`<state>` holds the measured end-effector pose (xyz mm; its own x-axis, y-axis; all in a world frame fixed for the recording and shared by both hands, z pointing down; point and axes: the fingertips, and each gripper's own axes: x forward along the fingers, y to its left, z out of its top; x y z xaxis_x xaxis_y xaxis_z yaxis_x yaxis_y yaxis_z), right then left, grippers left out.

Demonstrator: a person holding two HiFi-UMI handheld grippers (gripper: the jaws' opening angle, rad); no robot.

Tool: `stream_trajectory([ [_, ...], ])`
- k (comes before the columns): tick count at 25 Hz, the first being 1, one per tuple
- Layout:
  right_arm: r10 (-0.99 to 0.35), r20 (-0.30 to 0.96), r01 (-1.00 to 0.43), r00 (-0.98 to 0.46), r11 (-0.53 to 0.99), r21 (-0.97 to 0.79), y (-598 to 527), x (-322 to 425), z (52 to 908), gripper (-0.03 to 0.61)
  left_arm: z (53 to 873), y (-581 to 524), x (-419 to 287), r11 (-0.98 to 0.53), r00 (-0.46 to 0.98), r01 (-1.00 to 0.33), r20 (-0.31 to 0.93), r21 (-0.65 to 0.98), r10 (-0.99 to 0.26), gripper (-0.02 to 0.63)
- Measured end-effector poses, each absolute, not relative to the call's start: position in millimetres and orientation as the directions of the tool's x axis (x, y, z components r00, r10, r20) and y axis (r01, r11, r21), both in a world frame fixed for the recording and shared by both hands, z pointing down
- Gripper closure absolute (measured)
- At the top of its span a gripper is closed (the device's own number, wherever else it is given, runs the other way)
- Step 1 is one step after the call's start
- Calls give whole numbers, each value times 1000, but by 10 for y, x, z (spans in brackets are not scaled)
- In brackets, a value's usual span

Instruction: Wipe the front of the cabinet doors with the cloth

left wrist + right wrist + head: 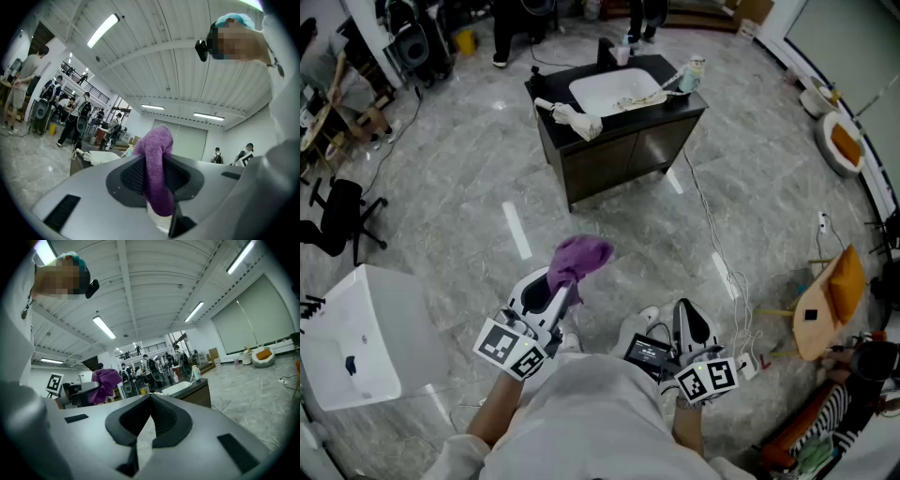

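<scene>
- The purple cloth (578,255) is pinched near its middle. A bunched end stands above the jaws, so a soft wad is presented forward, which I judge suits pressing against a door face.
- The left gripper (563,285) has its jaws clamped narrowly on that cloth. In the left gripper view the cloth (157,164) fills the slot between the dark pads and droops below them.
- The cabinet doors (623,159) lie at about 12 o'clock from the cloth, well apart across bare floor (487,187). Wiping has not begun, and an approach looks to be the step in hand.
- The white sink (614,91) sits in the dark top above the doors.
- The right gripper (691,319), at about 4 o'clock from the cloth, is held low and close to the body. Its jaws meet at the tips with nothing between them, so it appears to be spare for now.
</scene>
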<state>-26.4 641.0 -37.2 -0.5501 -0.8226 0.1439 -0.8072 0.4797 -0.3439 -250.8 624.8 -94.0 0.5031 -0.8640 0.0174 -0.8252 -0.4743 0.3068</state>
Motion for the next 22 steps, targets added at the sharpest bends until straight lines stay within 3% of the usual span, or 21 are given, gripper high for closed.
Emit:
stream_trajectory([
  [9,-794,175,-808,-583,544,-225,7063,-661,-712,552,-825,6827,-2590,-489,528,-791,6,369,-849,525],
  [17,-797,152,-807,-584,551,-211,7385,-561,-706,552,-782,7203,-2594,-467,505,-807,14,360,-863,525],
  [22,-824,151,-833,-546,514,-205,7665,-101,-744,552,-760,7395,-2258,-481,523,-804,32,348,-851,525],
])
